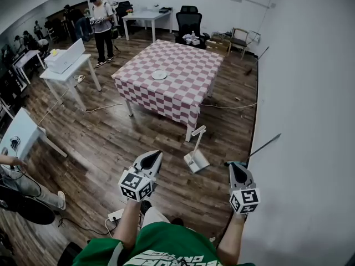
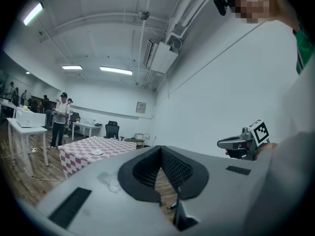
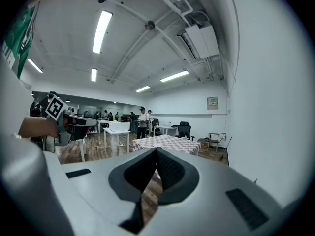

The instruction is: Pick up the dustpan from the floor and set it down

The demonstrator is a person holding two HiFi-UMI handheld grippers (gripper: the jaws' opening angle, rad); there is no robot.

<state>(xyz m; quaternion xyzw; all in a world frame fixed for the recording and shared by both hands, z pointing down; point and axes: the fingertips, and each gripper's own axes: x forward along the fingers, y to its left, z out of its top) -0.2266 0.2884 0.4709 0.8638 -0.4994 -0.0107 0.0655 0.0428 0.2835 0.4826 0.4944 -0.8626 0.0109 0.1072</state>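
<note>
In the head view a white dustpan (image 1: 197, 160) stands on the wood floor with its long handle (image 1: 198, 132) pointing up, close to the corner of the checkered table. My left gripper (image 1: 156, 153) hovers just left of it, jaws shut and empty. My right gripper (image 1: 237, 165) hangs to its right near the wall, also shut with nothing in it. In the left gripper view the pads (image 2: 170, 166) meet at the tip, and the right gripper (image 2: 229, 142) shows beside it. In the right gripper view its pads (image 3: 167, 168) are likewise closed together.
A table with a red-and-white checkered cloth (image 1: 172, 76) carries a small plate (image 1: 159, 75). A broom (image 1: 260, 147) leans on the white wall (image 1: 305, 121) at the right. White desks (image 1: 66, 65) stand at the left, cables (image 1: 105, 107) cross the floor, and people (image 1: 102, 26) stand at the back.
</note>
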